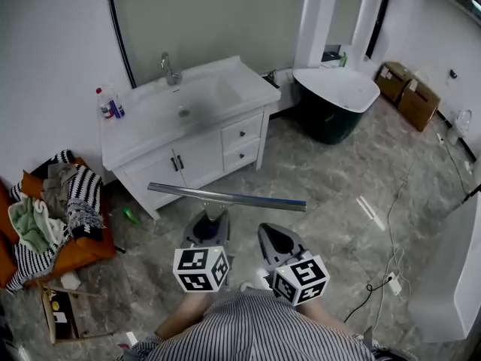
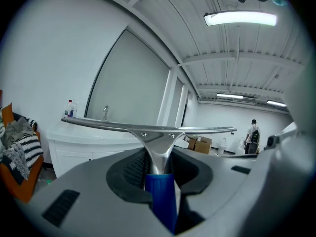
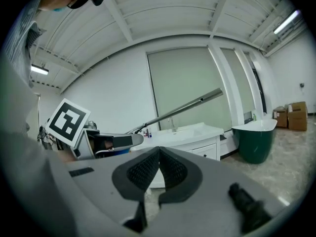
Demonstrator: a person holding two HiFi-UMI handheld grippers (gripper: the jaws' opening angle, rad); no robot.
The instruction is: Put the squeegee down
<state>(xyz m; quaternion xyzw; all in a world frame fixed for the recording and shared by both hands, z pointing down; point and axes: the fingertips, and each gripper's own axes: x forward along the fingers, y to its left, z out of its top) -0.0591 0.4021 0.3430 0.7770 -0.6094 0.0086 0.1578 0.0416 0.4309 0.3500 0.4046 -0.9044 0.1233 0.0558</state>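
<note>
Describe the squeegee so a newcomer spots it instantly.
Find the white vanity cabinet with the sink against the wall. In front of it, above the grey floor, the left gripper clamps a squeegee: blue handle, long silver metal blade bar lying crosswise. It is the only long shiny bar there; the right gripper beside it is shut and empty.

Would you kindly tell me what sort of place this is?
Likely a bathroom mock-up or showroom: white vanity cabinet with sink, large wall mirror above it, dark green freestanding tub beside it.
</note>
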